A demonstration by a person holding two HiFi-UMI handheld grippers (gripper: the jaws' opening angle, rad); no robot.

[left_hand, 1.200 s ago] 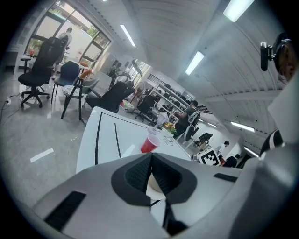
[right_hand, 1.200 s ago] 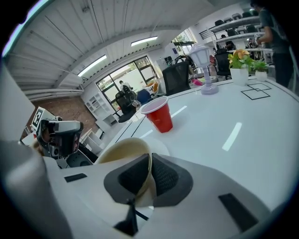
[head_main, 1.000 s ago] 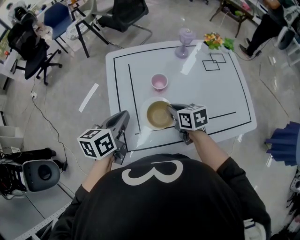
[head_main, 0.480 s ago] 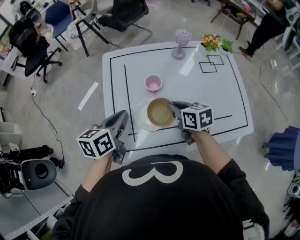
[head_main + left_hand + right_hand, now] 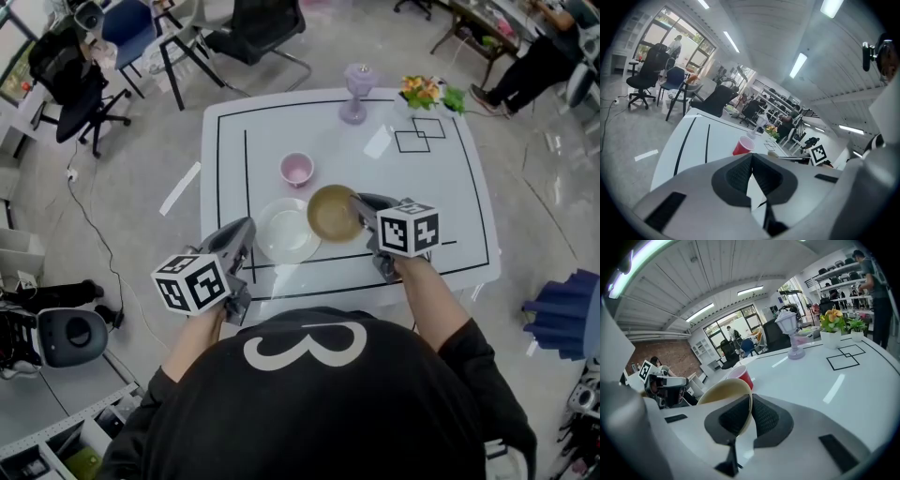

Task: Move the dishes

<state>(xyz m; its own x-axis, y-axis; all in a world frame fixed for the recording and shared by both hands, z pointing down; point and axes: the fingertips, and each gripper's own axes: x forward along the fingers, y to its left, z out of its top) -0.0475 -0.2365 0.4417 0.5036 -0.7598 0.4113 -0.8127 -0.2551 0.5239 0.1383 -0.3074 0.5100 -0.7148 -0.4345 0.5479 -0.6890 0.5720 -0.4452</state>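
Observation:
A tan bowl [image 5: 331, 213] hangs just above the white table [image 5: 441, 206], and my right gripper [image 5: 355, 208] is shut on its near rim. In the right gripper view the rim of the bowl [image 5: 723, 393] is pinched between the pads of the right gripper [image 5: 751, 398]. A bare white plate [image 5: 286, 232] lies left of the bowl. Beyond it stands a pink cup [image 5: 296, 170], red-looking in both gripper views [image 5: 743, 146] [image 5: 740, 376]. My left gripper [image 5: 240, 242] hovers at the table's front left edge. Its jaws are shut with nothing between them [image 5: 752, 157].
A lavender lamp-shaped stand [image 5: 355, 91] and a flower pot [image 5: 427, 91] sit at the table's far edge, near two taped squares [image 5: 422, 134]. Black tape lines frame the tabletop. Office chairs [image 5: 251, 28] and a seated person [image 5: 525, 56] ring the table.
My right gripper has lifted the bowl off the plate and carried it to the right and away from me. The plate now lies bare. The left gripper has hardly shifted.

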